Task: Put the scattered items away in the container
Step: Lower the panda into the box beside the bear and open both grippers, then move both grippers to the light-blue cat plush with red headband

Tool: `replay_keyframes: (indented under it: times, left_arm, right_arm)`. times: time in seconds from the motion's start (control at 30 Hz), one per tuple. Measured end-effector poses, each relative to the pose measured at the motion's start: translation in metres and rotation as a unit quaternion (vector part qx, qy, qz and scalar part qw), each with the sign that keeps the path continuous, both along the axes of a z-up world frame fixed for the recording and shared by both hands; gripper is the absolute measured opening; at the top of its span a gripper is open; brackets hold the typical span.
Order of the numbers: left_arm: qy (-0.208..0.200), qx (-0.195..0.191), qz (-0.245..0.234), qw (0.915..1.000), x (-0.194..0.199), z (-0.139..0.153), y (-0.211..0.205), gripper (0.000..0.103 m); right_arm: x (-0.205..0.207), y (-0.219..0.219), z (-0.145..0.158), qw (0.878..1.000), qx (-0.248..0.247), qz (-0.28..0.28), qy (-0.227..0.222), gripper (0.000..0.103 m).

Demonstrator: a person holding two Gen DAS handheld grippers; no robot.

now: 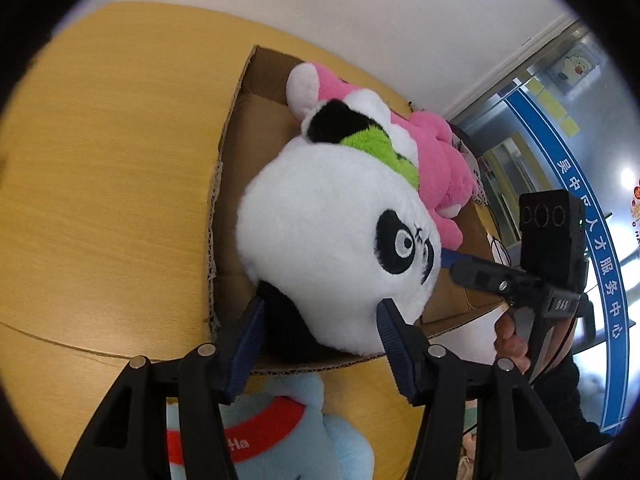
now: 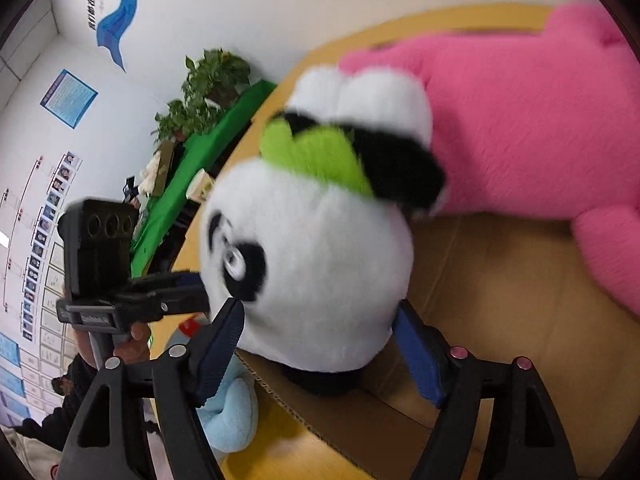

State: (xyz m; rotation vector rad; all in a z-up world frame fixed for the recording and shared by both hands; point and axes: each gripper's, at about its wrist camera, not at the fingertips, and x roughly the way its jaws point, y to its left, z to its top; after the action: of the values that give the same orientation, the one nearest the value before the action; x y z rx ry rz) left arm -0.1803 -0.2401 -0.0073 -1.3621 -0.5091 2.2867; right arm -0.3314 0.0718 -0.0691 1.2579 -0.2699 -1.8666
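- Both grippers bracket the panda plush (image 1: 332,240): the left gripper (image 1: 320,344) has its jaws spread wide, pads beside the toy's dark lower body, and the right gripper (image 2: 320,344) is equally wide around the base of the head. Whether either pad actually presses the fur I cannot tell.
- Beyond the jaws, the cardboard box (image 1: 236,184) lies open on the wooden table (image 1: 100,180); the panda sits over its near edge, long axis running away from both jaws.
- Deeper inside rests a pink plush (image 2: 520,120).
- Nearer than the jaws, outside the box, lies a light-blue plush (image 1: 304,432), closer to the left gripper.
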Motion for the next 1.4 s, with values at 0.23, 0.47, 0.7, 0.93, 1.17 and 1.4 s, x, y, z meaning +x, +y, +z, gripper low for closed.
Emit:
replay_keyframes:
  times: [0.23,0.47,0.7,0.93,1.17,1.4]
  left_arm:
    - [0.066,-0.051,0.011,0.9965,0.025,0.035,0.014,0.059]
    - [0.104,-0.085,0.008,0.9909,0.058,0.05,0.044,0.064]
    - [0.165,-0.122,0.02,0.9785,0.078,0.068,0.077,0.071]
    - [0.207,-0.129,0.03,0.9693,0.109,0.084,0.118,0.075]
    - [0.203,-0.136,0.033,0.9692,0.13,0.08,0.142,0.075]
    - [0.196,-0.142,0.022,0.97,0.153,0.077,0.139,0.075]
  right_arm:
    - [-0.029,-0.006,0.036,0.999,-0.027,-0.022,0.03,0.087]
    - [-0.028,-0.058,0.007,1.0,0.02,-0.015,0.009,0.091]
    - [0.028,0.03,0.068,0.994,-0.038,-0.084,0.059,0.101]
    - [0.117,0.083,0.115,0.954,0.118,-0.2,0.187,0.103]
    - [0.169,0.125,0.107,0.933,0.168,-0.25,0.196,0.103]
    - [0.202,0.123,0.114,0.93,0.181,-0.23,0.223,0.103]
